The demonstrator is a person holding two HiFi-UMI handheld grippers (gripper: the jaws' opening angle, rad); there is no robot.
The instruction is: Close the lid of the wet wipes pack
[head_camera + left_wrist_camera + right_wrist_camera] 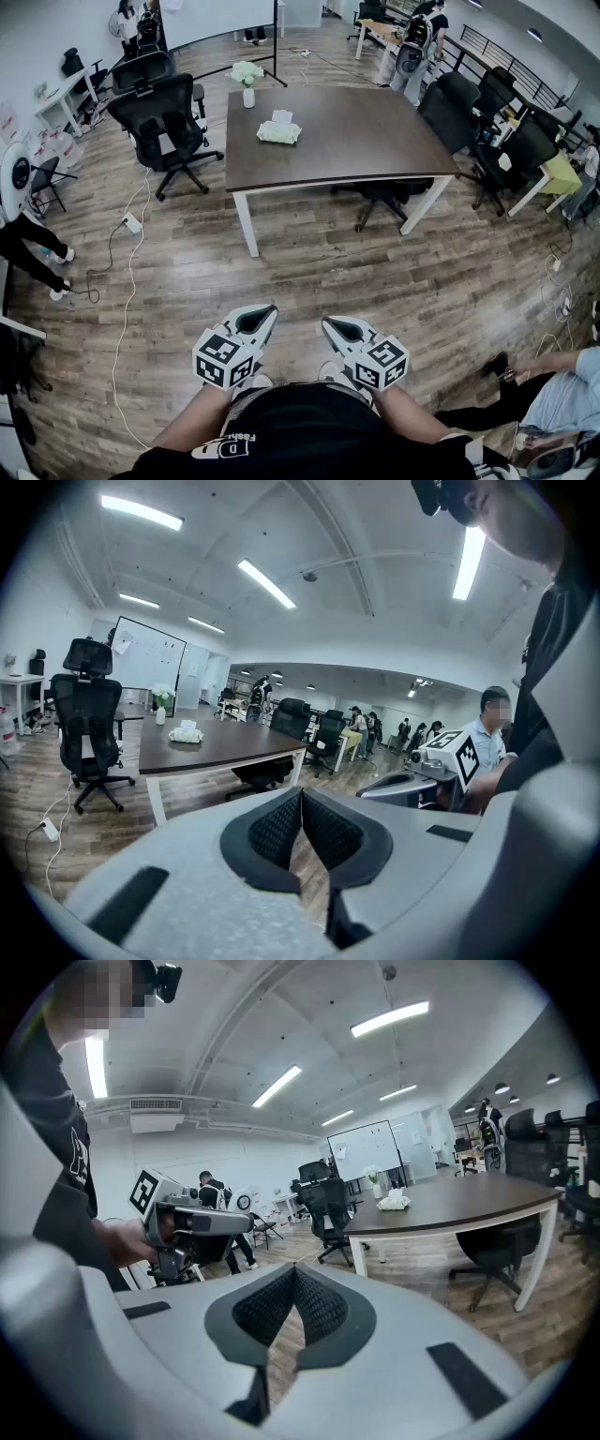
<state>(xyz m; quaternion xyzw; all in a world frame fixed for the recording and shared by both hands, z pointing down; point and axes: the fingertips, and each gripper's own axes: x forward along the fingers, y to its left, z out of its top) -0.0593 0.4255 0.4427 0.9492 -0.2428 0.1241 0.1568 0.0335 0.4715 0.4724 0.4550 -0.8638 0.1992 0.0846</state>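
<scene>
Well away from both grippers, the wet wipes pack [278, 132] lies flat on the far left part of a dark brown table [366, 131], nearer its far edge than its near one. The pack is pale green, with a white piece standing up at its far end; whether that is the lid or a wipe is too small to tell. Just beyond the pack, at the table's far left corner, stands a small white vase of white flowers [247, 82]. Nothing touches the pack.

A black office chair [161, 114] stands left of the table, and another is tucked under its near right side. Wood-plank floor [309, 272] spreads between the table and the person. A white cable with a power strip [131, 223] trails across it on the left.

The left gripper [270, 311] and the right gripper [326, 322] are held low and near the person's body, side by side and apart from each other, tips pointing toward the table. In the left gripper view the two dark ribbed pads [277, 829] meet at their tips with nothing between them. The right gripper view shows the same: pads [319, 1307] pressed together at the tips, holding nothing.

Other people stand or sit around the room's edges, one of them by the desks [412, 47] at the far right.
</scene>
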